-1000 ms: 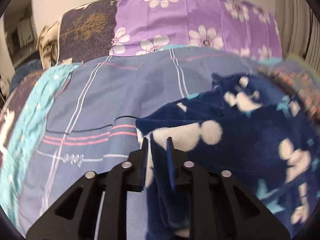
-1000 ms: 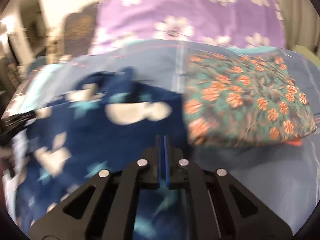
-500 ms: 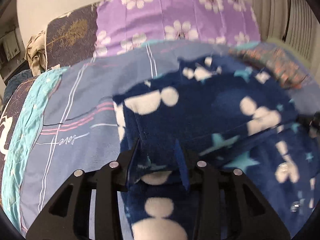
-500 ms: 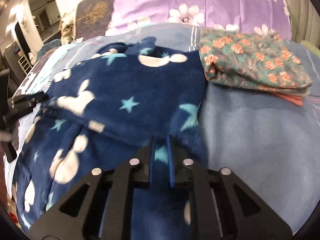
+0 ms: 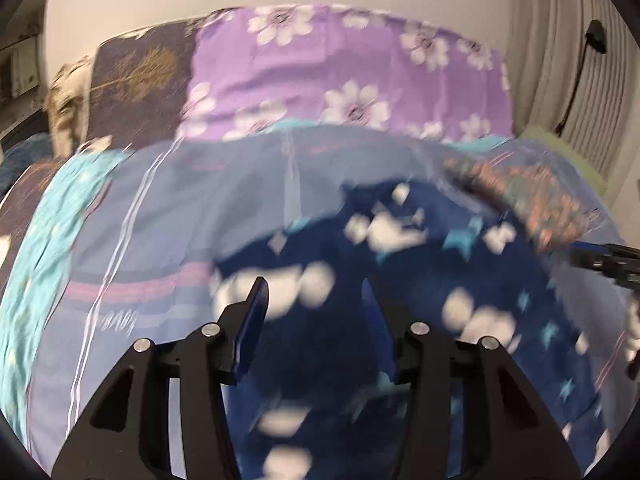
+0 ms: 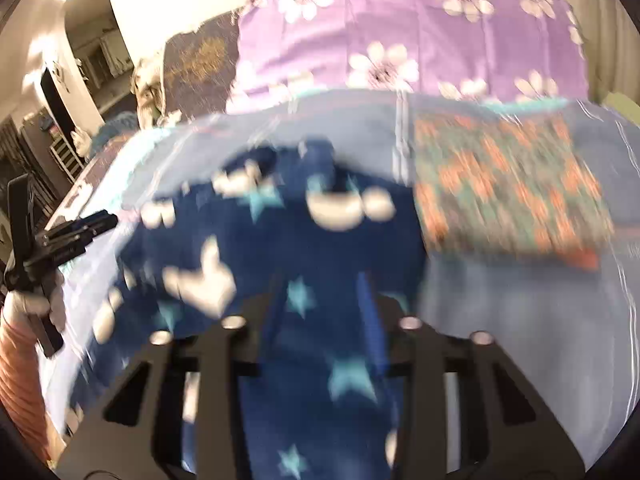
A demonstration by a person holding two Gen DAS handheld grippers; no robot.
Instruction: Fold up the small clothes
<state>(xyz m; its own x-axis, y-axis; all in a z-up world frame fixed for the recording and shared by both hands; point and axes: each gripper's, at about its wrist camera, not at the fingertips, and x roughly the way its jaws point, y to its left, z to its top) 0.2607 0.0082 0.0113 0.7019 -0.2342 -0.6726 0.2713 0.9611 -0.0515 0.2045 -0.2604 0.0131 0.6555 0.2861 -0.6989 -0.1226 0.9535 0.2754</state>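
Note:
A navy fleece garment [image 5: 400, 280] with white shapes and teal stars lies folded over on the blue striped bedsheet [image 5: 180, 200]. It also shows in the right wrist view [image 6: 280, 248]. My left gripper [image 5: 314, 300] is open, its jaws spread above the garment's near left part, holding nothing. My right gripper [image 6: 322, 292] is open over the garment's near right part, also empty. The left gripper shows at the left edge of the right wrist view [image 6: 76, 232]. Both views are blurred by motion.
A folded green garment with orange flowers [image 6: 508, 188] lies right of the navy one, also in the left wrist view [image 5: 532, 196]. Purple flowered pillows [image 5: 340, 72] and a dark one [image 5: 136, 76] stand at the bed's head. A curtain [image 5: 592, 80] hangs at right.
Both grippers have opened and let go of the navy garment, which now lies folded on the bed. Both have pulled back a little from it.

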